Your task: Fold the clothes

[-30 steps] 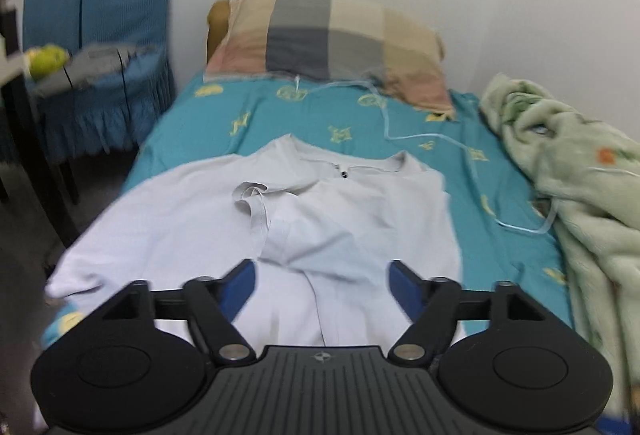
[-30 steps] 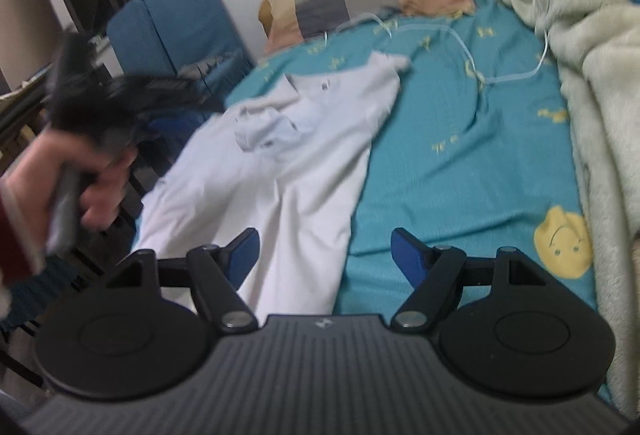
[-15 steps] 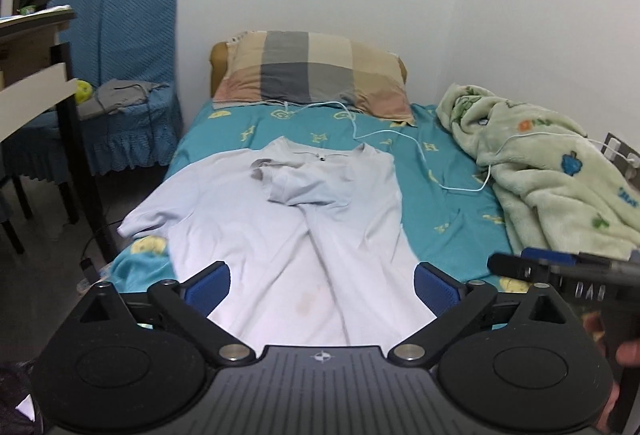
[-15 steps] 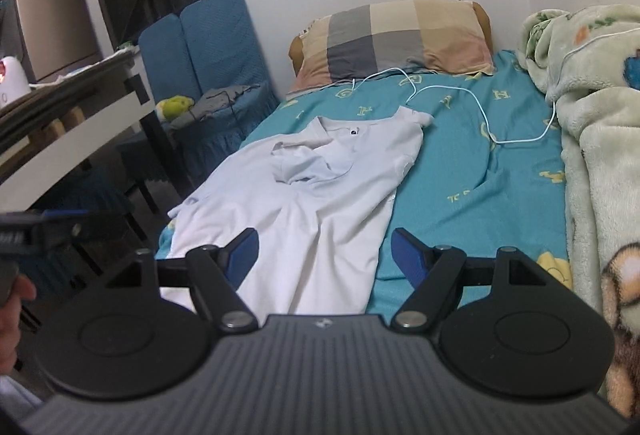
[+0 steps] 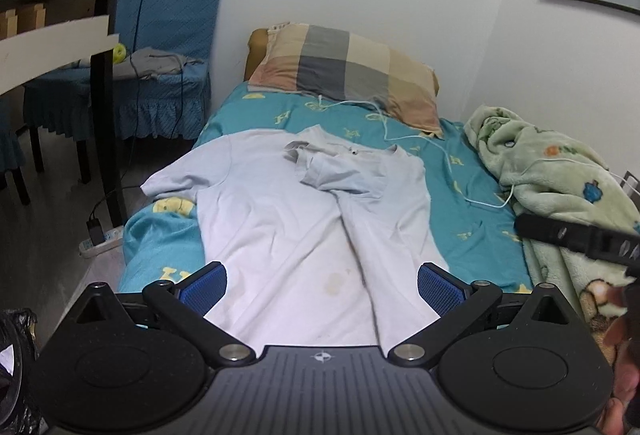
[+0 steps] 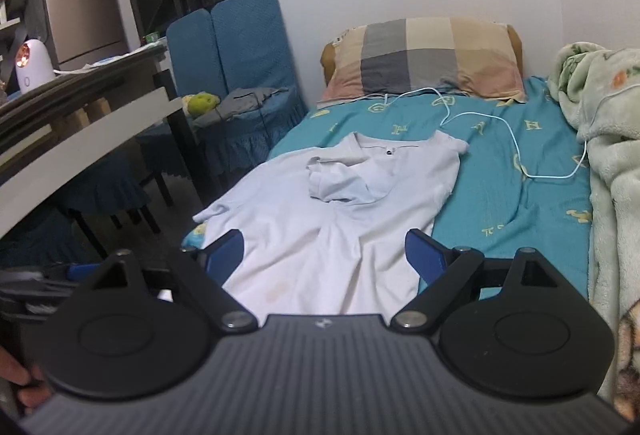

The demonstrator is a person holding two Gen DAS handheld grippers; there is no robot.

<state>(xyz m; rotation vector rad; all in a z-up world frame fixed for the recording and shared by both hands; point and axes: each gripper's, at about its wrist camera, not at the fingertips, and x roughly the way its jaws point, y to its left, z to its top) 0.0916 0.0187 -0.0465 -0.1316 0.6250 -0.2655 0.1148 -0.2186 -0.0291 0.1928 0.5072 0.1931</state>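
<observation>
A white T-shirt [image 5: 280,223] lies flat on the teal bed sheet [image 5: 472,231], collar toward the pillow. Its right side is folded inward, and a sleeve [image 5: 340,175] rests across the chest. My left gripper [image 5: 320,275] hovers above the hem end, open wide with nothing between its blue pads. The right gripper [image 6: 324,247] also hangs over the shirt [image 6: 320,223] near the hem; its jaws are opening and nothing is between them. Its black body [image 5: 576,239] shows at the right edge of the left wrist view.
A checked pillow [image 5: 344,71] lies at the bed's head, with a white cable [image 6: 516,151] trailing over the sheet. A green fleece blanket [image 5: 560,179] is heaped along the right side. Blue chairs [image 6: 240,47], a table [image 6: 80,115] and a floor power strip [image 5: 100,239] stand to the left.
Both grippers have drawn back from the shirt toward the foot of the bed, so the whole shirt shows now. Both pairs of jaws stand wider than before.
</observation>
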